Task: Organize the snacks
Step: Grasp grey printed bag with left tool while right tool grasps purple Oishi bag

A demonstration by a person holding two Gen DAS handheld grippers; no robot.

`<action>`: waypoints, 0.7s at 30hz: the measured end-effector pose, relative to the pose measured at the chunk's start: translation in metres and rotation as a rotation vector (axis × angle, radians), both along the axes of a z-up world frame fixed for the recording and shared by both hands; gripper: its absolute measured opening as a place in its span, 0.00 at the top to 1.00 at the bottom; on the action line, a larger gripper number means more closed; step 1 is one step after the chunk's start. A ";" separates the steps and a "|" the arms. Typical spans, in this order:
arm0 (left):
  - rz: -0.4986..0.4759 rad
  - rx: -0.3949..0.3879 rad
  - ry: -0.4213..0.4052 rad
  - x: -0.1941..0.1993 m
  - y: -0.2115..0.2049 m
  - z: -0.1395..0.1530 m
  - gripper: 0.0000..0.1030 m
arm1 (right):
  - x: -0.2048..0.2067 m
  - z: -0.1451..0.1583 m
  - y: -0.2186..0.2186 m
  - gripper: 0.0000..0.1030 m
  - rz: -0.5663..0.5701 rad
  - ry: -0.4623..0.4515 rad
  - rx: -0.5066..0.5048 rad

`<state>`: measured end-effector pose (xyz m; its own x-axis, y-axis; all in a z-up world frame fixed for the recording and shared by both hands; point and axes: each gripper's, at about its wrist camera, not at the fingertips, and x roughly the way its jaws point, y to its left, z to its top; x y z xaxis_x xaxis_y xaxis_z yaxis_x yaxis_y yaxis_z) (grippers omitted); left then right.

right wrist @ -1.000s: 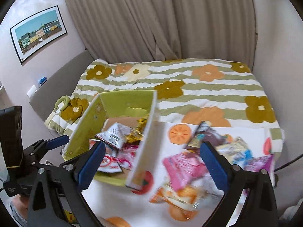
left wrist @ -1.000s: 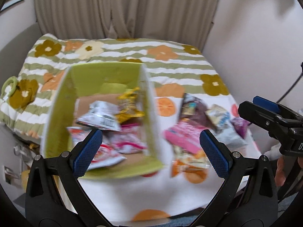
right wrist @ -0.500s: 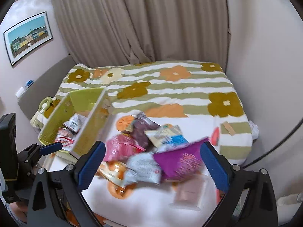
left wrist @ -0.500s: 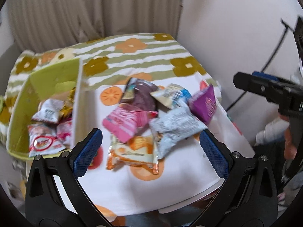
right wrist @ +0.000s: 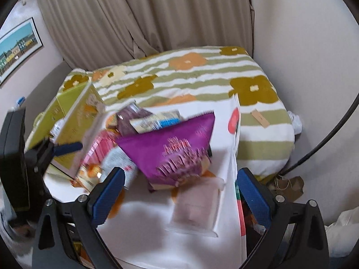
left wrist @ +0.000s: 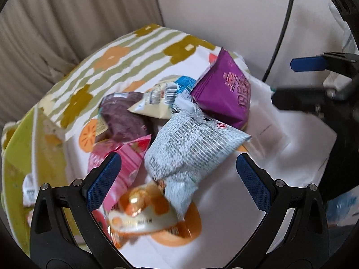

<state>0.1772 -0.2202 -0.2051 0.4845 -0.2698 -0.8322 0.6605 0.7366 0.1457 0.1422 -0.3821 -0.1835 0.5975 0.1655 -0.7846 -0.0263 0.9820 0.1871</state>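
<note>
A heap of snack packets lies on a white cloth with orange prints (left wrist: 280,163). My left gripper (left wrist: 178,181) is open just above a pale grey-blue packet (left wrist: 190,143) and an orange packet (left wrist: 143,213); a pink packet (left wrist: 125,157), a dark purple one (left wrist: 125,114), a cream one (left wrist: 157,98) and a bright purple bag (left wrist: 226,92) lie around. The green box (left wrist: 20,157) sits at the left, holding a few packets. My right gripper (right wrist: 178,188) is open, close over the bright purple bag (right wrist: 175,145), with a flat clear pinkish packet (right wrist: 195,206) below it.
The cloth lies on a bed with a green-striped flowered blanket (right wrist: 202,76). Curtains (right wrist: 157,15) hang behind, a wall (right wrist: 303,33) is close on the right with a black cable (left wrist: 280,33) along it. Brown paper and twine (right wrist: 289,183) lie on the floor by the bed.
Both grippers have swung right, away from the green box, and dropped closer to the packet heap. Both stay open and hold nothing.
</note>
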 end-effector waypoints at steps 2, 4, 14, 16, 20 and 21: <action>-0.017 0.006 0.009 0.004 -0.003 -0.008 0.03 | 0.003 -0.014 0.001 0.03 0.016 0.020 -0.011; -0.034 0.013 0.024 0.009 -0.006 -0.016 0.05 | 0.006 -0.024 0.002 0.03 0.029 0.033 -0.020; -0.082 0.047 0.053 0.022 -0.009 -0.038 0.34 | 0.027 -0.050 0.014 0.03 0.080 0.082 -0.028; -0.078 0.044 0.062 0.024 -0.006 -0.038 0.39 | 0.029 -0.053 0.017 0.03 0.092 0.086 -0.034; -0.068 0.008 0.102 0.033 0.000 -0.036 0.45 | 0.035 -0.057 0.022 0.03 0.112 0.091 -0.056; -0.064 -0.003 0.110 0.034 0.002 -0.035 0.48 | 0.036 -0.058 0.022 0.03 0.115 0.090 -0.057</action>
<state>0.2116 -0.2182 -0.2405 0.3720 -0.3001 -0.8784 0.7183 0.6924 0.0677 0.1781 -0.3597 -0.2416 0.5039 0.1823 -0.8443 -0.1253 0.9826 0.1374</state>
